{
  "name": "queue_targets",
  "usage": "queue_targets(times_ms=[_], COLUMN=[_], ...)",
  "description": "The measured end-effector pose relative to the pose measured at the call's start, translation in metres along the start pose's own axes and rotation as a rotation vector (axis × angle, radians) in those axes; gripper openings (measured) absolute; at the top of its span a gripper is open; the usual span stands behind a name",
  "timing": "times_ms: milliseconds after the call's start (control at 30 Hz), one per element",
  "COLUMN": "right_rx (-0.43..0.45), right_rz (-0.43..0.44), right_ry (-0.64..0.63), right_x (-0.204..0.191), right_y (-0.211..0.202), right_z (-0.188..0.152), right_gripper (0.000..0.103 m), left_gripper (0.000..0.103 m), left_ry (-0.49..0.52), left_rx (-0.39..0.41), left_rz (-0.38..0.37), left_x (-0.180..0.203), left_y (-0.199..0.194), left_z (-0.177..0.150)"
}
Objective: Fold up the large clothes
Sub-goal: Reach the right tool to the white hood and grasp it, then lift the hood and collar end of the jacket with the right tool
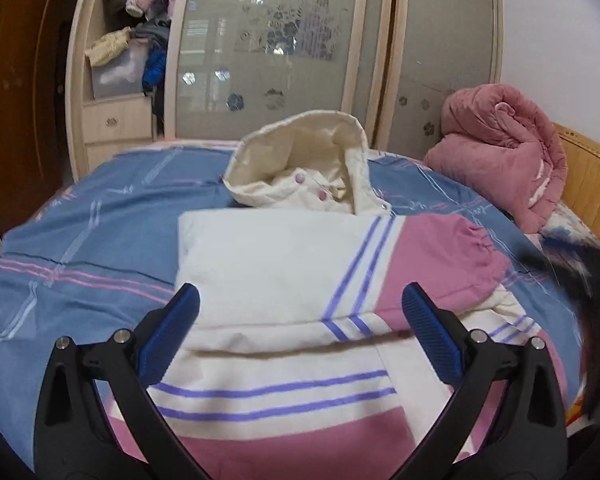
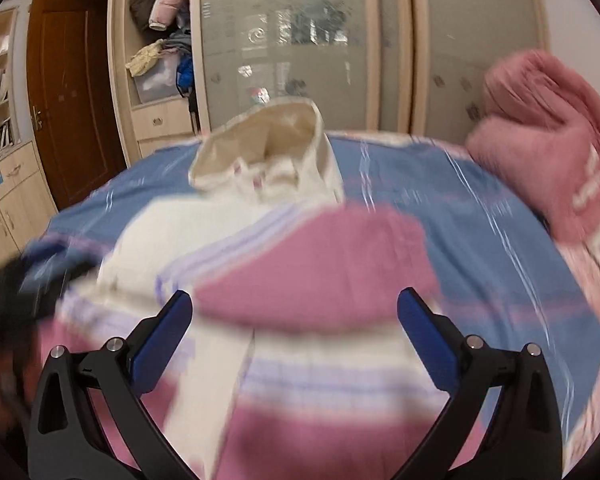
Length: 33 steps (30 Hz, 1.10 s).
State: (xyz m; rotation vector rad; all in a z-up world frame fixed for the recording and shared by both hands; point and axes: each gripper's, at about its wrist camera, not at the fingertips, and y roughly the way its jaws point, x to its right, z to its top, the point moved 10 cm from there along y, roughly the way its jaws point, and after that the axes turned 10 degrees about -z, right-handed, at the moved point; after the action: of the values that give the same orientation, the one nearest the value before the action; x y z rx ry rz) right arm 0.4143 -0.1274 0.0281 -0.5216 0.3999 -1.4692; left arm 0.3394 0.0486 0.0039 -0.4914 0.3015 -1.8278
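Observation:
A cream hooded jacket (image 1: 284, 272) with pink panels and purple stripes lies on the bed, hood (image 1: 300, 152) at the far end. One sleeve is folded across its chest, its pink cuff (image 1: 460, 260) pointing right. My left gripper (image 1: 300, 300) hovers open over the jacket's middle with nothing between its fingers. In the blurred right wrist view the same jacket (image 2: 300, 272) fills the centre. My right gripper (image 2: 296, 304) is open above the pink sleeve, holding nothing. A dark blur at the right edge of the left wrist view is the other gripper.
A blue striped bedsheet (image 1: 100, 232) covers the bed. A rolled pink quilt (image 1: 508, 148) sits at the far right by a wooden headboard (image 1: 592, 172). Behind stands a wardrobe with frosted doors (image 1: 276, 48) and an open shelf of clothes (image 1: 136, 36). A brown door (image 2: 72, 92) is at left.

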Motion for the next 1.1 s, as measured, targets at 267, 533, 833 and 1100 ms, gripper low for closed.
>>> queue_targets(times_ms=[267,533,833,1100], right_rx=[-0.127,-0.289,-0.198,-0.059], right_rz=[-0.118,-0.259,-0.221,-0.174], right_ry=[-0.069,-0.052,0.018,0.116], right_x=[-0.025,-0.01,0.025,0.082], right_y=[0.193,0.314,0.271,0.159], right_z=[0.14,0.148,0.149,0.105], right_gripper=[0.092,0.039,0.002,0.001], left_gripper=[0.101,0.101,0.101,0.101], left_ry=[-0.097,-0.141,-0.13,-0.166], left_rx=[0.008,-0.013,-0.022,-0.04], left_rz=[-0.045,-0.026,-0.016,-0.034], left_x=[-0.022,-0.044,-0.048,-0.052], left_y=[0.003,0.014,0.015,0.016], left_z=[0.009,0.013,0.014,0.01])
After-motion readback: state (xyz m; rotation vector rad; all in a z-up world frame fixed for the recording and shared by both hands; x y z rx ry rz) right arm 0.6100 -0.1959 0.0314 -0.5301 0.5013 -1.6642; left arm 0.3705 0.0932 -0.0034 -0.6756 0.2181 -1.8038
